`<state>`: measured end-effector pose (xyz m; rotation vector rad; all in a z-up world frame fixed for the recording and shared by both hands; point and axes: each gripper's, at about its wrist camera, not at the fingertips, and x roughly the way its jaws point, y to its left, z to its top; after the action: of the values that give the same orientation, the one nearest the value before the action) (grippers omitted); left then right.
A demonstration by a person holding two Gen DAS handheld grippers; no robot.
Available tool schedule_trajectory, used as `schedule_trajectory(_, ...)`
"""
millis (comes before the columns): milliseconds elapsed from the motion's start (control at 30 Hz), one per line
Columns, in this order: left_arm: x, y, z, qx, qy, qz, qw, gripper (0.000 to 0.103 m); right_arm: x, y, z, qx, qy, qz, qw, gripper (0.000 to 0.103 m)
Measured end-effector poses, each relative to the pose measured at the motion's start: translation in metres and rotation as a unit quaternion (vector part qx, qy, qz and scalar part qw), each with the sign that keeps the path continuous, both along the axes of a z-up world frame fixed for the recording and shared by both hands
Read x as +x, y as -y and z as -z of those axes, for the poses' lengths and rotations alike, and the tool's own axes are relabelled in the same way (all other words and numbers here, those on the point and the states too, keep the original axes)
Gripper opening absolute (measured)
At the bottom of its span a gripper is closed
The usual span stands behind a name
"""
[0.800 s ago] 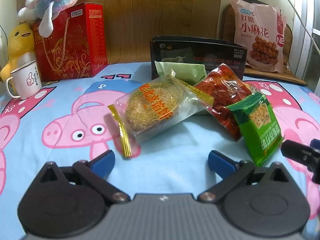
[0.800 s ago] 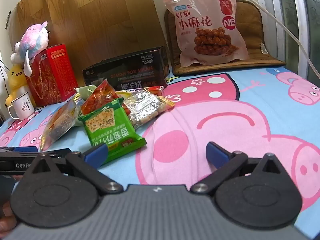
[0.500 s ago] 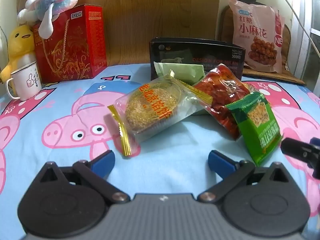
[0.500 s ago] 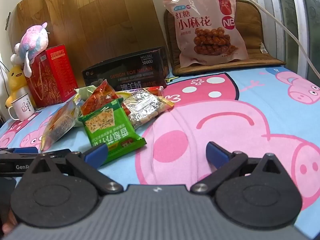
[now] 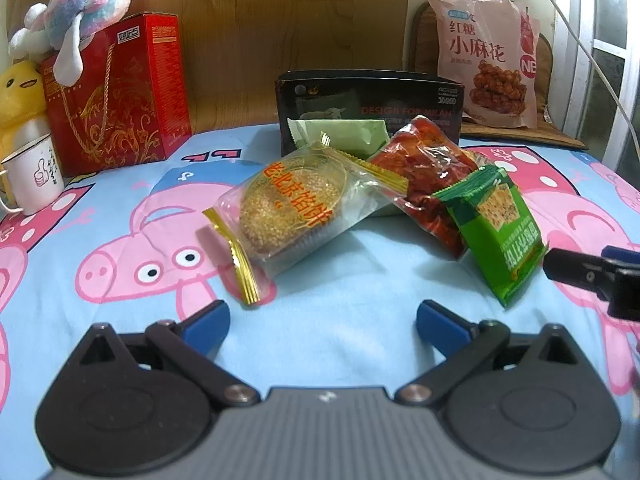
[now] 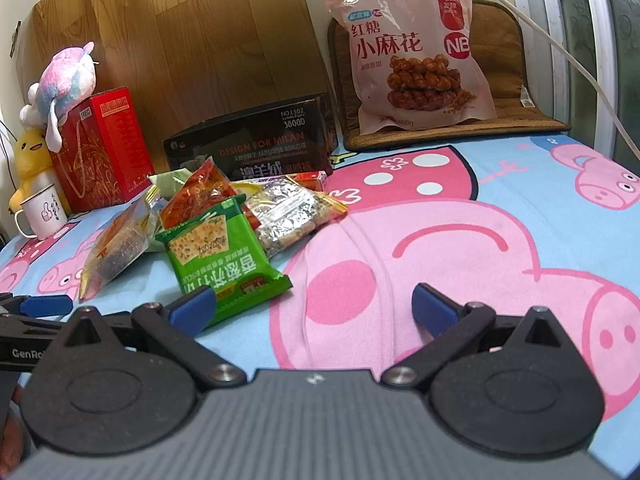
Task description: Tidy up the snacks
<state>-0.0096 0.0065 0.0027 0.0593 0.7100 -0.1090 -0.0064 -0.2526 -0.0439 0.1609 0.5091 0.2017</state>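
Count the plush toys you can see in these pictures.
2. A pink-and-blue plush toy lies on top of the red box; a yellow duck toy stands beside that box, behind the mug.

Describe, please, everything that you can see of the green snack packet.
The green snack packet is a flat, glossy plastic pouch with crimped ends, a picture of crackers and white Chinese characters. It lies sealed on the pig-print sheet, its far end resting up on the red snack bag at the near edge of the pile. The right gripper is open, one fingertip close beside the packet's near corner; contact is unclear.
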Motion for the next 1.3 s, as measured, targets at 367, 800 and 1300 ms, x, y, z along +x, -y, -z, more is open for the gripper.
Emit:
schedule_trajectory(367,-0.003,-0.006,0.000,-0.012,0.008,0.011,0.9998,0.103,0.000,0.000,0.002,-0.001,0.000,0.001,1.000,0.103)
schedule_trajectory(800,-0.010,-0.015,-0.006,-0.039,0.041,0.001,0.9984,0.103,0.000,-0.001,0.002,-0.002,0.000,0.001,1.000,0.103)
schedule_trajectory(1300,-0.009,-0.021,-0.005,-0.056,0.041,-0.009,0.9975,0.103,0.000,-0.001,0.002,-0.001,0.000,0.000,1.000,0.103)
